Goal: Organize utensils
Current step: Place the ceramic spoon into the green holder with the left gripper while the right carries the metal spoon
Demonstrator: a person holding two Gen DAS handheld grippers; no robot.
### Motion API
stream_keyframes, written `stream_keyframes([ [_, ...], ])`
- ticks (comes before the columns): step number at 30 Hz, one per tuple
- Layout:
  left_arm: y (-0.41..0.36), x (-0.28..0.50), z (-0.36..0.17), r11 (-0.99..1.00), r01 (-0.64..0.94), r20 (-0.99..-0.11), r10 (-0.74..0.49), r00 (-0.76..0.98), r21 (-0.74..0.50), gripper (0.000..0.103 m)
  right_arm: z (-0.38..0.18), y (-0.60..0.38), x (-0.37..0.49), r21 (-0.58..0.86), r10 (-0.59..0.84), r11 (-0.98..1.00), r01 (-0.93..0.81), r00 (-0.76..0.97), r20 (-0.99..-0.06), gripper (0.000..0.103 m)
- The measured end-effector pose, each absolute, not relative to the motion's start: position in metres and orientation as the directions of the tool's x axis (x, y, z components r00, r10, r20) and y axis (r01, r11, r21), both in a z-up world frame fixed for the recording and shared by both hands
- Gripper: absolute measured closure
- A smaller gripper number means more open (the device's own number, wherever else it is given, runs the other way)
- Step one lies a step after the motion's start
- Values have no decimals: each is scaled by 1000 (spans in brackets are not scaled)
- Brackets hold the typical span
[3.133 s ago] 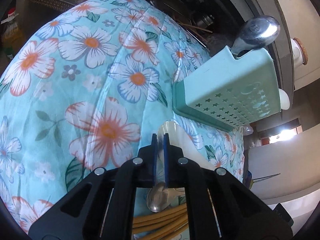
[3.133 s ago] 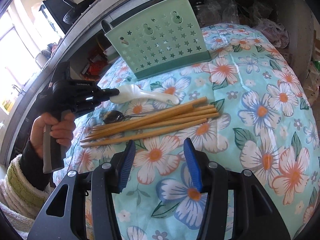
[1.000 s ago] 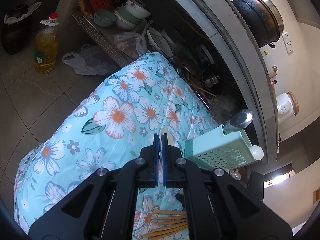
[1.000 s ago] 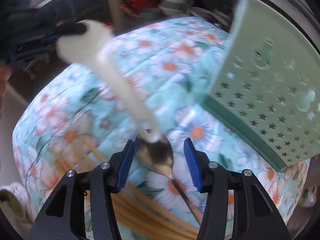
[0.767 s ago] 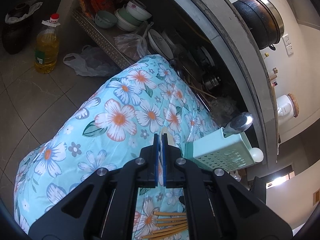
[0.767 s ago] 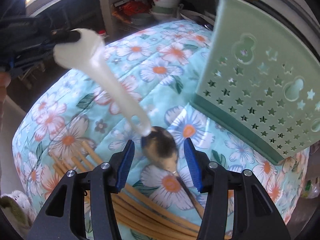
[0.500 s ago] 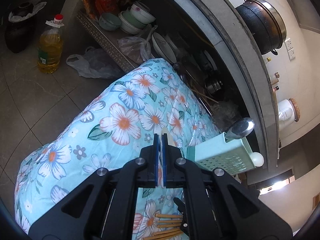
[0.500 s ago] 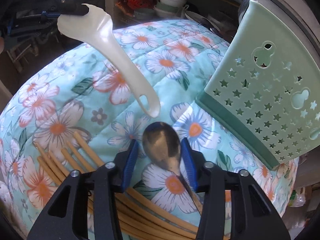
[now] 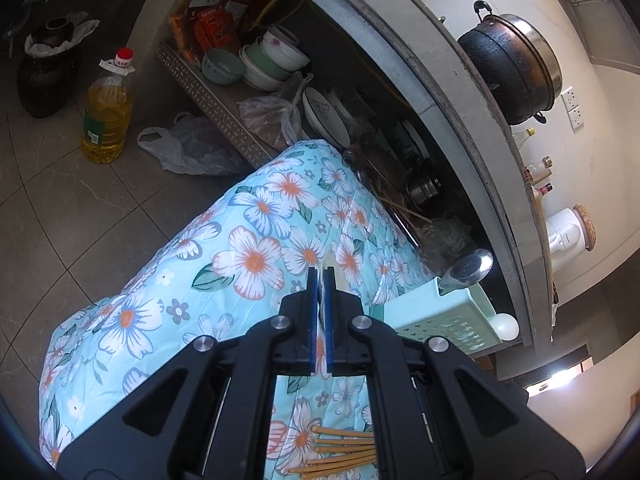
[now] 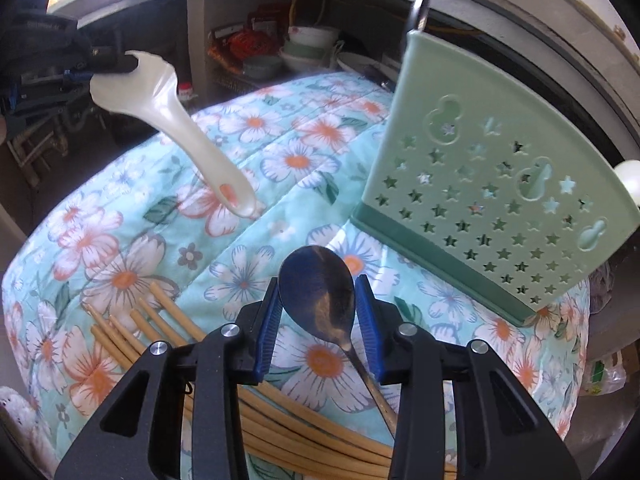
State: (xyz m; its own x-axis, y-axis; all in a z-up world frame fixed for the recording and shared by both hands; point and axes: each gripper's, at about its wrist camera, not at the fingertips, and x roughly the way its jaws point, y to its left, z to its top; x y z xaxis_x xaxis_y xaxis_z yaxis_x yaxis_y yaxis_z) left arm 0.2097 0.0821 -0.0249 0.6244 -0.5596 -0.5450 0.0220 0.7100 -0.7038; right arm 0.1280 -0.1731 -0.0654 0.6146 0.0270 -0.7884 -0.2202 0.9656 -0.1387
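Floral cloth [image 9: 256,256] covers surface; bowls [image 9: 268,60] probably on shelf

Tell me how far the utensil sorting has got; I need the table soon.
Done: a metal spoon and a white-handled utensil stand in the green holder. In hand: left gripper grips the white spoon; right gripper closes on the dark spoon. Left: chopsticks on the cloth.

We are gripping a metal spoon [image 10: 320,296] by its bowl in our right gripper [image 10: 320,312], above chopsticks [image 10: 160,324] on the flowered cloth [image 10: 280,152]. Far left, our left gripper [image 10: 108,60] is holding a white spoon [image 10: 168,112] aloft. The green holder [image 10: 480,200] is standing right.
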Motion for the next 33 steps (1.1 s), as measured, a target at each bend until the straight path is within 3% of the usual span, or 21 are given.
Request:
stream_keyframes([
  [8,86,197,8,695,89,-479,-577,661,-714,102,-17,-211,97,5,96,992,-126,725,-682,67],
  [18,52,188,98,700,316,-320,-618,719,-640,102,14,-273,58,224,128,974,-1,825,-550,67],
  [24,8,195,145,766,404,-279,-584,763,-501,101,16,-295,49,300,139,954,21,853,-503,67],
  [33,-87,213,154,894,424,-358,-448,819,-147,101,17,-314,39,359,162,933,17,871,-464,67],
])
